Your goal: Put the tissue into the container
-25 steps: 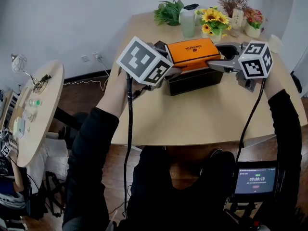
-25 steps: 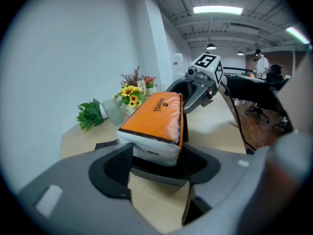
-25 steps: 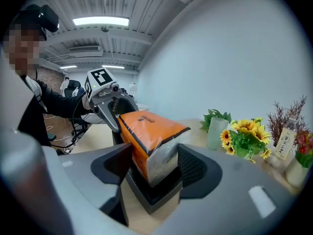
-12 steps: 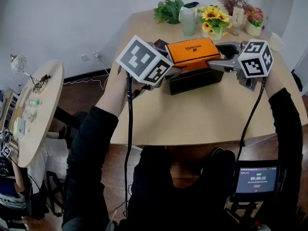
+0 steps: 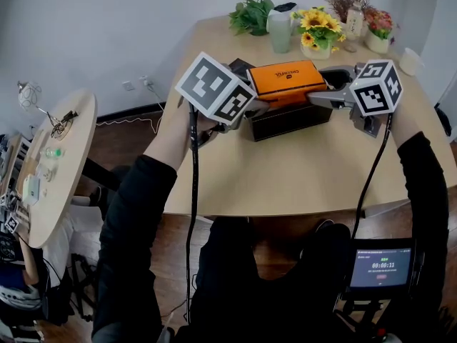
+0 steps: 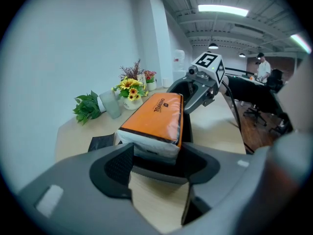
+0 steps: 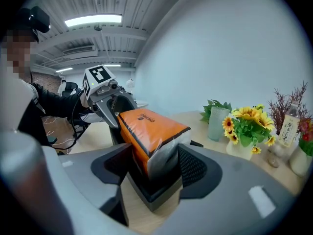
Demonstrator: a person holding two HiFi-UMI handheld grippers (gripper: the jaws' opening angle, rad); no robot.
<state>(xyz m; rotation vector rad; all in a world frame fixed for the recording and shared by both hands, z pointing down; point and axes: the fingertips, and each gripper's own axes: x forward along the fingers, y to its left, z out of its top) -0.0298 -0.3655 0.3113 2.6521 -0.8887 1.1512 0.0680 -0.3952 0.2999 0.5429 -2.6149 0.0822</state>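
Tissue pack [image 5: 285, 81] first: it is shaped like a soft brick. Its top is bright orange with a thin dark line round the edge and some small dark print. Both ends are pale and a bit see-through. The wrap is shiny plastic with little wrinkles at the ends.

The pack is at the open top of the black box [image 5: 289, 120]. Its bottom looks tucked just inside, and most of it stands above the rim. The box is long with flat, straight sides and a dark, smooth look. It stands on a pale wooden table [image 5: 285, 177] with a smooth top.

The left gripper [image 6: 156, 160] has one end of the pack between its jaws. The jaws are closing, and the pads press on the soft white end. The right gripper [image 7: 156, 165] pinches the other end, and the wrap is squashed a little between its pads. So the pack is held from both sides at once.

The gripper bodies are smooth gray plastic with round edges. The pads are black and have a tiny bumpy grid on them. Each gripper carries a white cube with black square marks.

At the far edge of the table stand yellow sunflowers [image 5: 318, 26], a leafy green plant [image 5: 250, 16] and a frosty, pale green cup [image 5: 278, 33]. They are well apart from the box.
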